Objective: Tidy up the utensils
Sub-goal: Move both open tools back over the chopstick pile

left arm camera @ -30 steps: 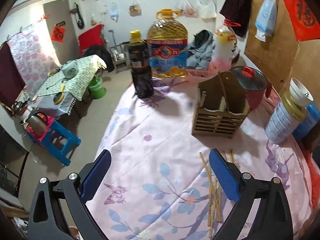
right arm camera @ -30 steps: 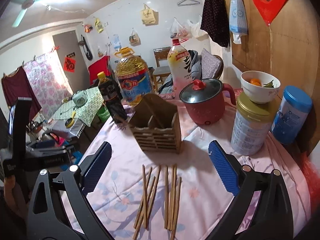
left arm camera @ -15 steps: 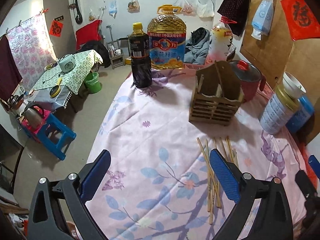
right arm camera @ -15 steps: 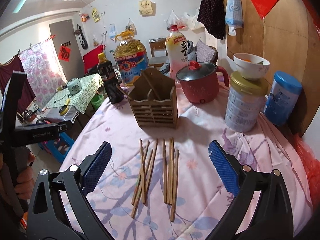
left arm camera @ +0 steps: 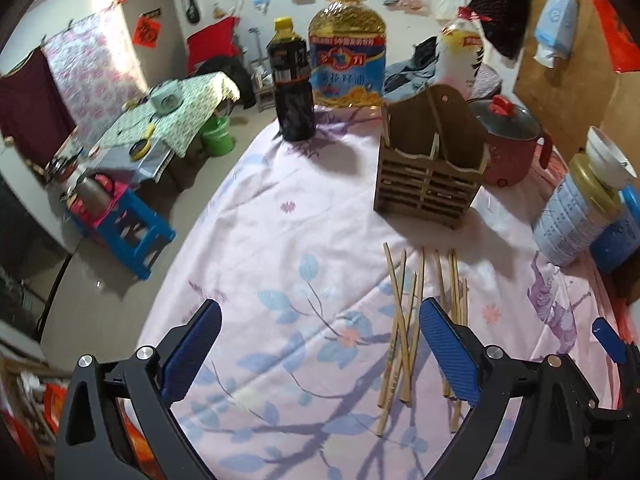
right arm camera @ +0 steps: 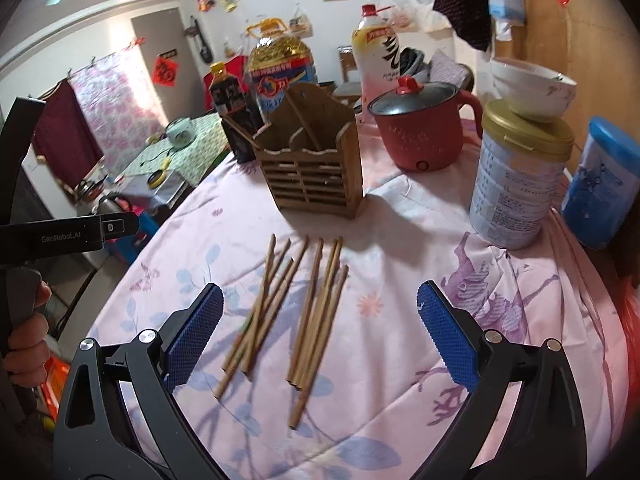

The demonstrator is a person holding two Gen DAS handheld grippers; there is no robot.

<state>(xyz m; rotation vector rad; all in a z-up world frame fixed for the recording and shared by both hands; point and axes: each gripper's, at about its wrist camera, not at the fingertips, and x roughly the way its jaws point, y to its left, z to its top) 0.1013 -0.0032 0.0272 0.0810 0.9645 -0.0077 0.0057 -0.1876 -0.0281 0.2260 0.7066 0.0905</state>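
"GenRobot.AI" on the left claw's black body (right arm camera: 68, 236), other labels too blurred.

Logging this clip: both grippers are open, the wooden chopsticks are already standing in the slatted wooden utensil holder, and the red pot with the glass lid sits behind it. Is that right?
Not quite. The wooden chopsticks lie loose on the floral tablecloth in front of the slatted wooden utensil holder, not in it, as the right wrist view shows. The rest holds: left gripper and right gripper are open, and the red pot with the glass lid sits behind the holder.
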